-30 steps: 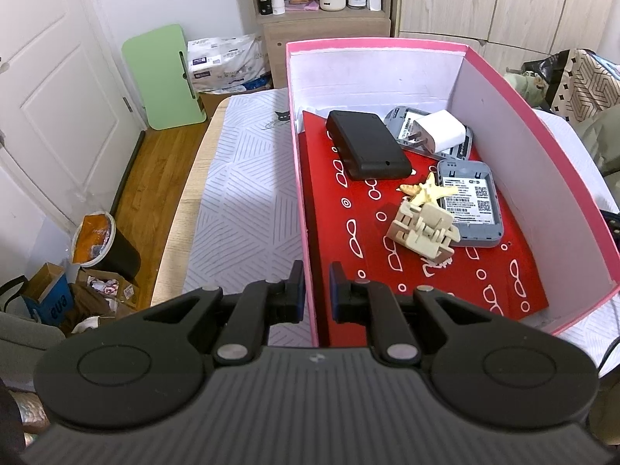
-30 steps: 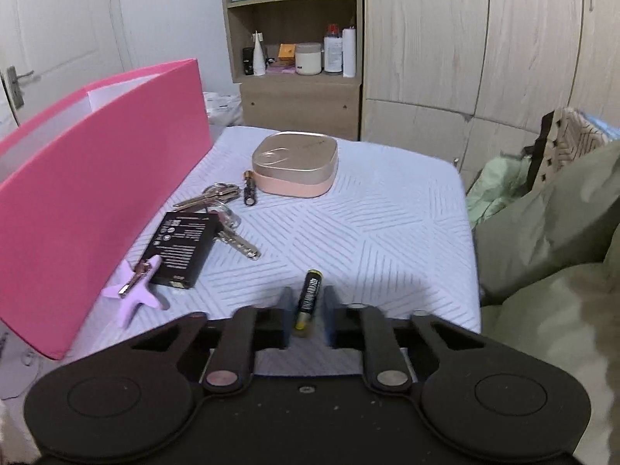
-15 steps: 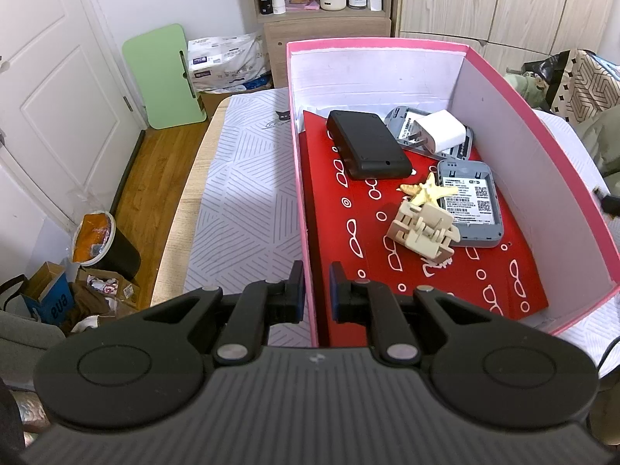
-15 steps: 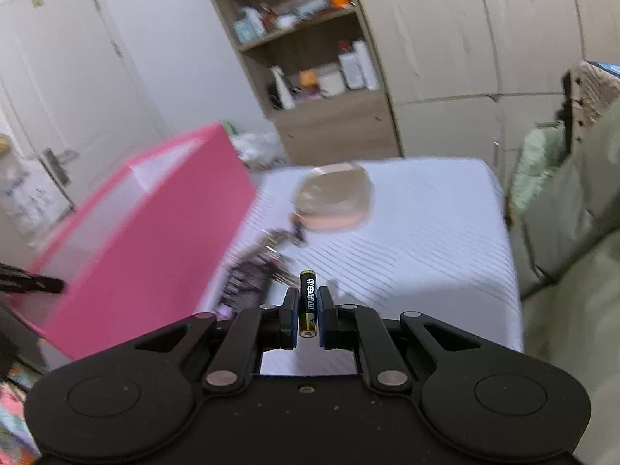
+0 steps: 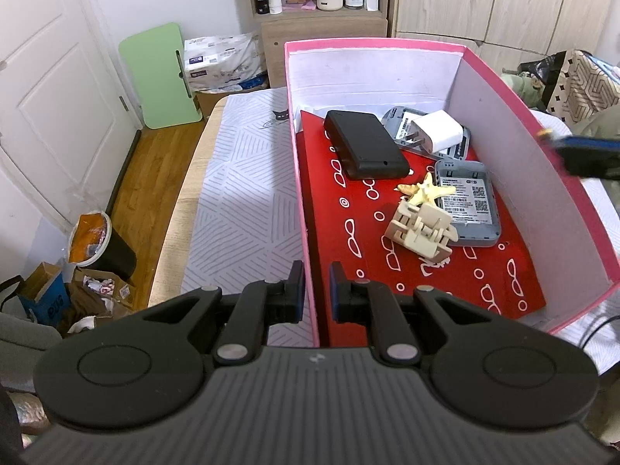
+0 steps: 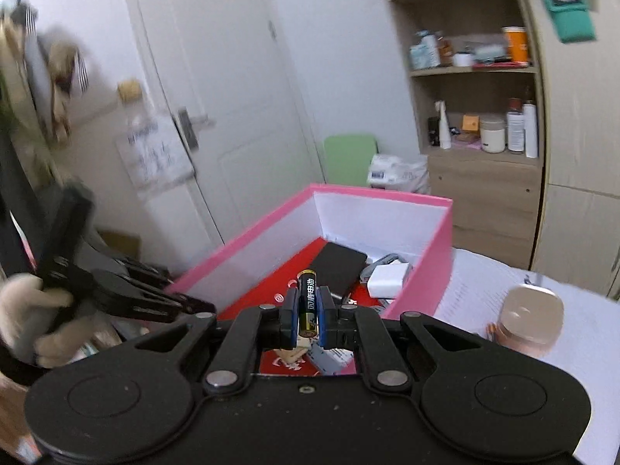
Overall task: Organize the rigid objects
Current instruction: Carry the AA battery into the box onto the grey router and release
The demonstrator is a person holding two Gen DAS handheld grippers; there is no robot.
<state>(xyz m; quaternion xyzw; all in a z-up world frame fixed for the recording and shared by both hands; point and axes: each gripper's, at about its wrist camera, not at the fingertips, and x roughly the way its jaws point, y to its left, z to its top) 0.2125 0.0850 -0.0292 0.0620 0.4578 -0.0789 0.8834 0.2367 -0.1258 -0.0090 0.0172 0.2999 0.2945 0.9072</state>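
1. We see a bed with a grey-striped white cover [image 5: 236, 209] carrying the pink box [image 5: 372, 43], in a room with a white door [image 6: 236, 89], wooden shelving [image 6: 480, 162] and a wood floor [image 5: 151, 162].
2. The box has white inner walls and a red patterned liner [image 5: 387, 255]; on it lie a black case [image 5: 366, 143], a white charger [image 5: 436, 133], a grey router [image 5: 467, 201] and a beige clip [image 5: 422, 232].
3. The battery [image 6: 307, 302] stands lengthwise along the fingers, its long axis pointing forward toward the box's far wall, gold end foremost (label text is too blurred for us to read).
4. The right gripper [image 6: 307, 316] pinches the battery between its blue pads, held in the air above the box's near end.
5. The left gripper [image 5: 317, 290] straddles the box's left wall near its front corner, one finger either side; it seems to clamp the wall, though we cannot see the pads touch.
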